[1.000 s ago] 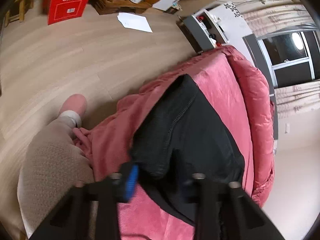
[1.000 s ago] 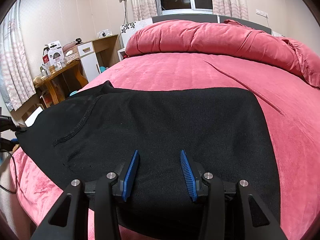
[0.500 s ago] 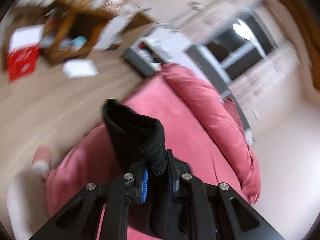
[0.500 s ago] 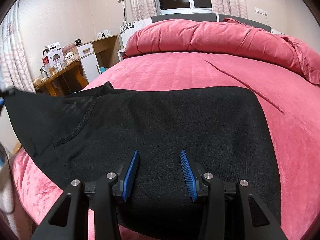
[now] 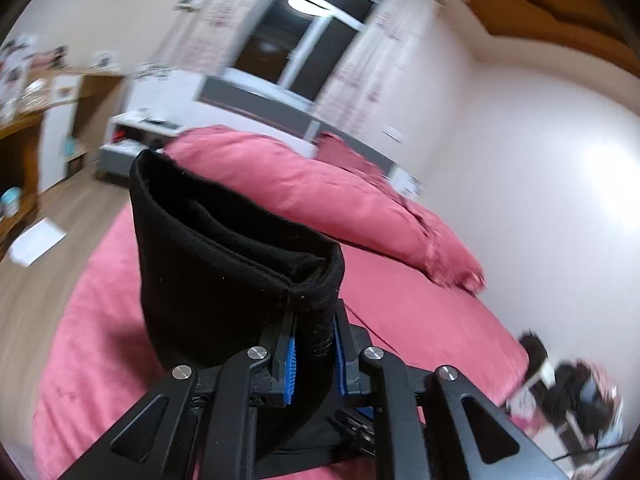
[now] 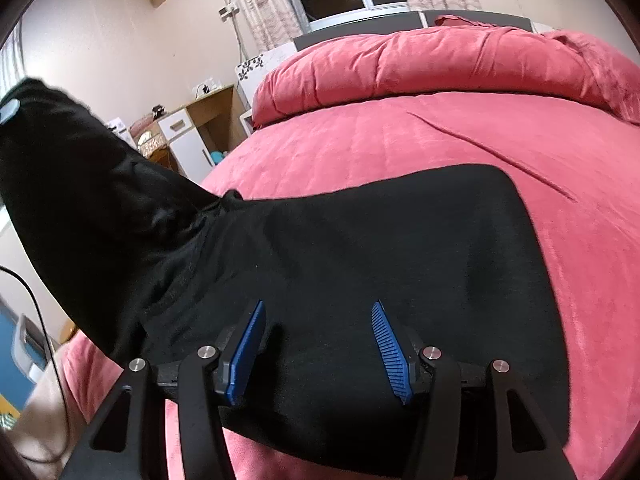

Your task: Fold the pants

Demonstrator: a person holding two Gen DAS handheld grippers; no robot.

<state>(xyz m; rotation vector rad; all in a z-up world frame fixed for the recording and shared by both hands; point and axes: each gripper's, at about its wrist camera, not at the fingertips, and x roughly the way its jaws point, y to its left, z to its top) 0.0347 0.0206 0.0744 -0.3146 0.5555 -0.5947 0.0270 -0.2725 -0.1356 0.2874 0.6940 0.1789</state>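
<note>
Our left tool [image 5: 314, 354] is clamped nearly shut on a bunched hem of the black pants [image 6: 360, 260], with the cloth standing up out of the blue pads [image 5: 291, 364] in a stiff roll. Our right tool [image 6: 316, 350] hangs just above the flat part of the pants; its jaws are opening, and nothing is pinched between them, though the cloth lies directly under the gap.

The pants lie across the near part of the pink bed [image 6: 460, 136]. One end is lifted off the bed toward the left of the right wrist view, where it rises to the left tool; the rest lies flat.

Risks, as we judge them:
- The left grip holds only a narrow bunch of cloth. A fast pull could slip the hem out of the pads and drop the raised end.
- The flat part is not pinned. Carrying the raised end over could drag the whole garment across the bed and skew the fold.
- The near edge of the pants lies close to the edge of the bed, so a drag toward us could let it slide off.

We can read no writing: the boxes on the wooden desk [image 6: 200, 120] are too small and blurred.
</note>
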